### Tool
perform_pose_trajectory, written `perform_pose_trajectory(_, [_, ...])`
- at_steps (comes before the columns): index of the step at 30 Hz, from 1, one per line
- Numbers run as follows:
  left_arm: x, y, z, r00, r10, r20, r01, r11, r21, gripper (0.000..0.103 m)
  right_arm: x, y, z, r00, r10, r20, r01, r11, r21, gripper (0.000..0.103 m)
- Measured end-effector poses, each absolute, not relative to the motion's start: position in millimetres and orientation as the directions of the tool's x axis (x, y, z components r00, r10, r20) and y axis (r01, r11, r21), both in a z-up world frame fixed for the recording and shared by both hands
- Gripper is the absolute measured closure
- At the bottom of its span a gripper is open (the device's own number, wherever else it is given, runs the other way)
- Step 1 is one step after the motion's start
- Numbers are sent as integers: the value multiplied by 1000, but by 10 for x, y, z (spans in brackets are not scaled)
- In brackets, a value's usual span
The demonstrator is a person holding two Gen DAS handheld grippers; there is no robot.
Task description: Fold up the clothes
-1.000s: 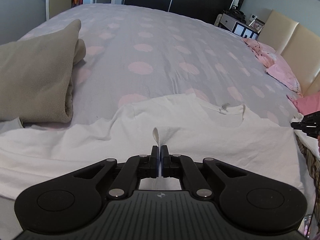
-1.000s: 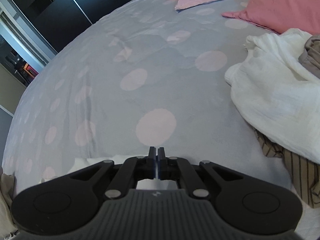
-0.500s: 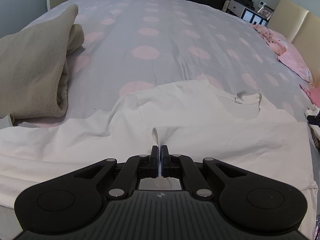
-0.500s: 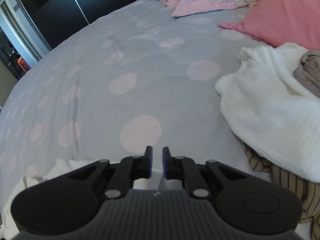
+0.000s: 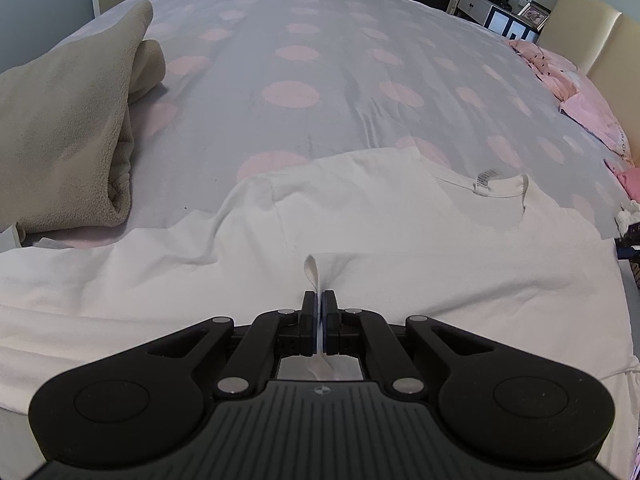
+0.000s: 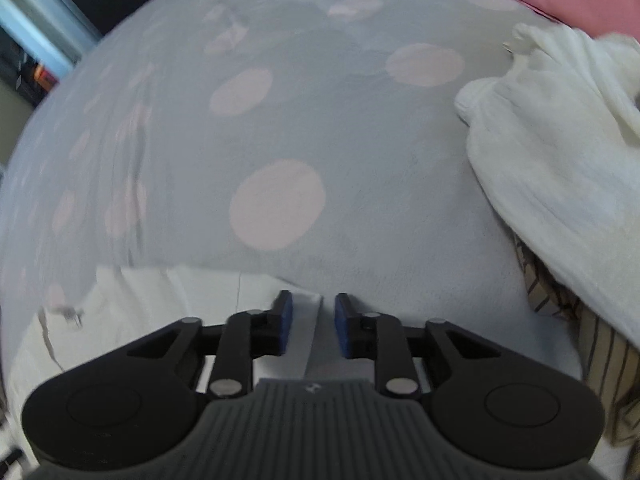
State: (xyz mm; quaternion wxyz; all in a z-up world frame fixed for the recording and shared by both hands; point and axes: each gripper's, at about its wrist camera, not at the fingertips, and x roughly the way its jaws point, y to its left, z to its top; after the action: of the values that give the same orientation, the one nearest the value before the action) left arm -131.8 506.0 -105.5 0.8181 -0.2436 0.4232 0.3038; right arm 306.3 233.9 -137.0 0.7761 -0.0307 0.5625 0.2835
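Note:
A white T-shirt (image 5: 400,240) lies spread across the near part of the bed, its collar and label toward the far right. My left gripper (image 5: 319,300) is shut on a pinched fold of the shirt's cloth near its middle. In the right wrist view my right gripper (image 6: 314,308) is open, its blue pads apart just above the shirt's right edge (image 6: 160,304), holding nothing.
The grey bedspread with pink dots (image 5: 320,60) stretches ahead. A folded beige fleece (image 5: 68,132) lies at the left. A heap of white (image 6: 560,152) and striped clothes (image 6: 592,340) lies at the right. Pink pillows (image 5: 580,92) are by the headboard.
My right gripper has opened and let go of the shirt's edge. My left gripper keeps its hold and has drawn the shirt slightly further onto the bed.

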Motion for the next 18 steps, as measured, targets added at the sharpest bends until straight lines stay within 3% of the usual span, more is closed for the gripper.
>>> perform_pose_trajectory(6, [-1305,5043,-1050,457,294,-839,-702,699,-137,103,3085,2272,-1109,392,356,-848,-481,865,141,103])
perform_pose_trajectory(9, [-1318,5042,-1060,454,293,-841,-702,700,-135,103,3111,2218,-1062,364,424,-829,-512,835,202,102])
perform_pose_trajectory(11, [-1330,5044,-1067,453,288,-844,-701,700,-138,103,3114,2270,-1071,320,447,-836,-577,791,202,96])
perform_pose_trajectory(18, [-1313,5008,-1080,443,293,-847,-689,716,-112,103,3006,2253,-1004,302,514,-803,-868,496,-9,95])
